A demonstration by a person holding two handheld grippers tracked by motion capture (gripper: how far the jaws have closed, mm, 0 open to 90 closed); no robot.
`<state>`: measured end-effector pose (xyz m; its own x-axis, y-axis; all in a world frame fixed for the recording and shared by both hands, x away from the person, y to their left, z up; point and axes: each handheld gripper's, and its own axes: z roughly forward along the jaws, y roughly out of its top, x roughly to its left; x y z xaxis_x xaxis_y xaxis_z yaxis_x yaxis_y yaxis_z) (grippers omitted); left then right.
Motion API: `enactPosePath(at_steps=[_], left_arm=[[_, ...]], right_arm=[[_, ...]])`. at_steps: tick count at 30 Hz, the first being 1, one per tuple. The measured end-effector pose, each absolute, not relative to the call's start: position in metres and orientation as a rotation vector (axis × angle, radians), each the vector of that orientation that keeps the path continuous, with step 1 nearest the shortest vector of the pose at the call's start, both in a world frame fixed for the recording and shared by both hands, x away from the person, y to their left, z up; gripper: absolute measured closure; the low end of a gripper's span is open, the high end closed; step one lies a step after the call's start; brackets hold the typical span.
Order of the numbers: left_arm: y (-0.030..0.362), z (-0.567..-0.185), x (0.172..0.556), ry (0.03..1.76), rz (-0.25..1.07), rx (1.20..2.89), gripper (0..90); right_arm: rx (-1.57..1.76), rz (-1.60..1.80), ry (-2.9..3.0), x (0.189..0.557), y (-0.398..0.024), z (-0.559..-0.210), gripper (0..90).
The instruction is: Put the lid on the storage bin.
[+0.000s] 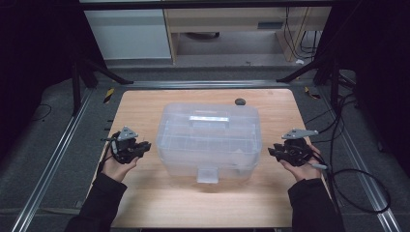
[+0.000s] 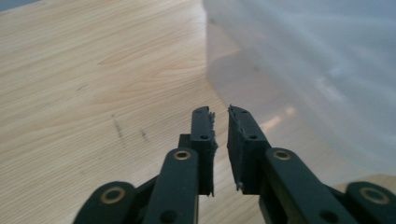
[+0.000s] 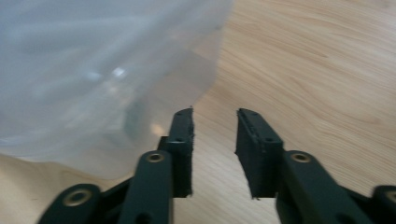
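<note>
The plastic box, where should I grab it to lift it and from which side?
Probably the handle on top of the box, from above: it is a narrow raised bar across the lid, thin enough for jaws. The walls are wide and smooth, too broad for either gripper.

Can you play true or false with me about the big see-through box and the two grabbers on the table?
1. The plastic box sits between the two grippers. True.
2. The left gripper is squeezing the box. False: its jaws hold nothing, with a narrow gap between them, beside the box.
3. The box lid is off. False: the lid is on, with its handle on top.
4. The right gripper has its jaws apart and empty. True.
5. A small dark thing lies on the table behind the box. True.
</note>
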<state>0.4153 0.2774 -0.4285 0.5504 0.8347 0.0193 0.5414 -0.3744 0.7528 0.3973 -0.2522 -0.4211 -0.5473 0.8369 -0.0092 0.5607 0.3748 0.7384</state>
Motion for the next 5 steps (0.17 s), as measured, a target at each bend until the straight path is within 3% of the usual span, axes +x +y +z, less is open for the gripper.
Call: enactPosePath(at_steps=[5], left_arm=[[0.289,-0.444,0.422,1.144,0.559,2.120,69.0]], right_arm=[[1.264,0.963,2.161,0.403,-0.270,-0.435,43.3]])
